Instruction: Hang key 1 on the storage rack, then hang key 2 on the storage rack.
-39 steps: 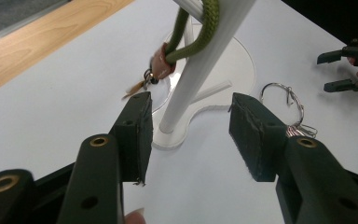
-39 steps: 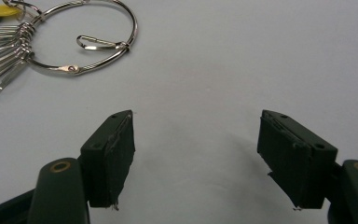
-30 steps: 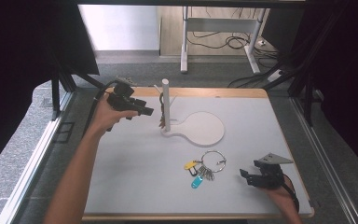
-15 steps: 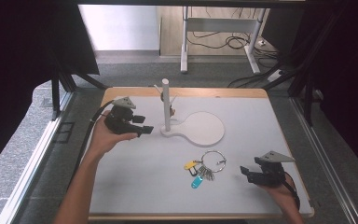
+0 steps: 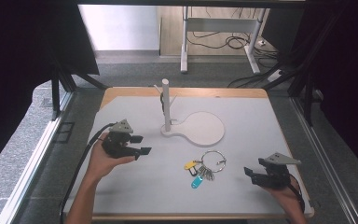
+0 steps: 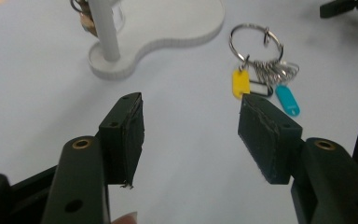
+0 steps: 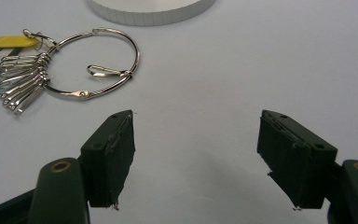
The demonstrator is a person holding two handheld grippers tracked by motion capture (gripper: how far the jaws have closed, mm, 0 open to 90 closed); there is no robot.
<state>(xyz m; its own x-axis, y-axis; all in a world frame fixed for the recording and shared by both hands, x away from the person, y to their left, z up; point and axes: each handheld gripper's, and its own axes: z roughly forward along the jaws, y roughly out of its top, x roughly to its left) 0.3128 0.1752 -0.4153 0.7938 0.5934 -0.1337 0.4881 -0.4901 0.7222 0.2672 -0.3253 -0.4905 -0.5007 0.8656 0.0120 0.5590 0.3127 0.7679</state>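
A large metal key ring point(image 5: 213, 161) with several small clips and yellow, teal and white tags lies flat on the grey mat, in front of a white stand point(image 5: 205, 128) with an upright post point(image 5: 166, 105). My left gripper point(image 5: 142, 144) hovers left of the keys and points toward them. Its jaws have just been opening, and they are open with nothing between them. In the left gripper view point(image 6: 191, 135) the key ring point(image 6: 254, 42) lies ahead to the right. My right gripper point(image 5: 249, 175) is open and empty, right of the keys. The ring point(image 7: 98, 60) lies ahead of it point(image 7: 196, 149), to the left.
A small dark ring point(image 6: 81, 14) hangs on the post near the stand's base point(image 6: 168, 23). The mat point(image 5: 242, 107) lies on a wooden table with a raised edge point(image 5: 186, 91). Dark curtains and metal frame legs stand on both sides.
My left gripper has moved from beside the post toward the near left and lower over the mat. The right gripper and the keys have stayed put.
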